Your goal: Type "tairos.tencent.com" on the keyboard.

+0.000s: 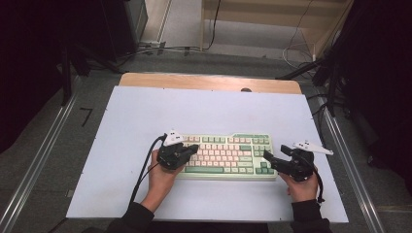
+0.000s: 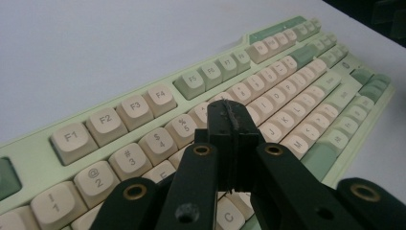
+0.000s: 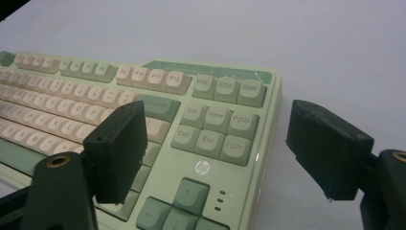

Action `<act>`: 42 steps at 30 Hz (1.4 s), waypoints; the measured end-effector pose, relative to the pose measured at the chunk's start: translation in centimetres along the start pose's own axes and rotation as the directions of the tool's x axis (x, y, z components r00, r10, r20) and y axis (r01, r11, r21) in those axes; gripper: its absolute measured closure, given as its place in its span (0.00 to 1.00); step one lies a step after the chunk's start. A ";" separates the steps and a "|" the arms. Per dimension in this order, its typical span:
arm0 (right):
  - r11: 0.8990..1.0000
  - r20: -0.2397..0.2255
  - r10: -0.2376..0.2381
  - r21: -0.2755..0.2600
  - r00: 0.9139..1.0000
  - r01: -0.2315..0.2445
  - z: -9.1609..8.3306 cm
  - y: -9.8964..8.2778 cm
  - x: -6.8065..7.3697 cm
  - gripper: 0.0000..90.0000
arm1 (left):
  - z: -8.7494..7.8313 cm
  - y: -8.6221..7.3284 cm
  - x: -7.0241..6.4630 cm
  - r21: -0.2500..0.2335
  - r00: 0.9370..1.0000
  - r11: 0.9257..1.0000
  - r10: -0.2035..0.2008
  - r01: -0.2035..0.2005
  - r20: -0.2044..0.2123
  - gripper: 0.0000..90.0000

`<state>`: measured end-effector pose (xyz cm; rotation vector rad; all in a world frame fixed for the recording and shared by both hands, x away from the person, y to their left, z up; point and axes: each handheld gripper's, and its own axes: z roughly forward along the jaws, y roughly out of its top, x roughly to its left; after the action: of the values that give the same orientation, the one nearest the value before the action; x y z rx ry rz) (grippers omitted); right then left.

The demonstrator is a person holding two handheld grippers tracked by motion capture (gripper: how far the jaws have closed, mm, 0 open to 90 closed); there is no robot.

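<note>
Lying near the worktop's (image 1: 145,111) front edge, right of centre, the pale-green plastic keyboard with cream keycaps (image 1: 228,155) looks rigid and moderately heavy, its keycaps likely loose under side force. Left gripper (image 2: 234,120): clenched, empty, over the letter rows. Right gripper (image 3: 230,143): released, straddling the right end. Grasp the case edges.

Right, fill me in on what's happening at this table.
A person holds a claw in each hand over a green and cream keyboard on the white table. The left claw is shut with nothing between its jaws, poised above the letter keys at the keyboard's left half. The right claw is open, its jaws straddling the keyboard's right end near the navigation keys. No key looks pressed yet.
</note>
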<state>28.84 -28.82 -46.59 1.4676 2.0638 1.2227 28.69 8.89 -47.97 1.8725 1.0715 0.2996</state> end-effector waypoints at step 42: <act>1.000 0.004 -0.002 0.006 1.000 0.002 0.1 -0.1 0.0 0.22 | -1.0 0.7 0.5 -0.038 0.996 0.998 -0.047 0.044 -0.072 0.39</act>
<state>28.83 -28.77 -46.72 1.4686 2.0674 1.2128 28.85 9.74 -46.98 1.8142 1.1487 0.3605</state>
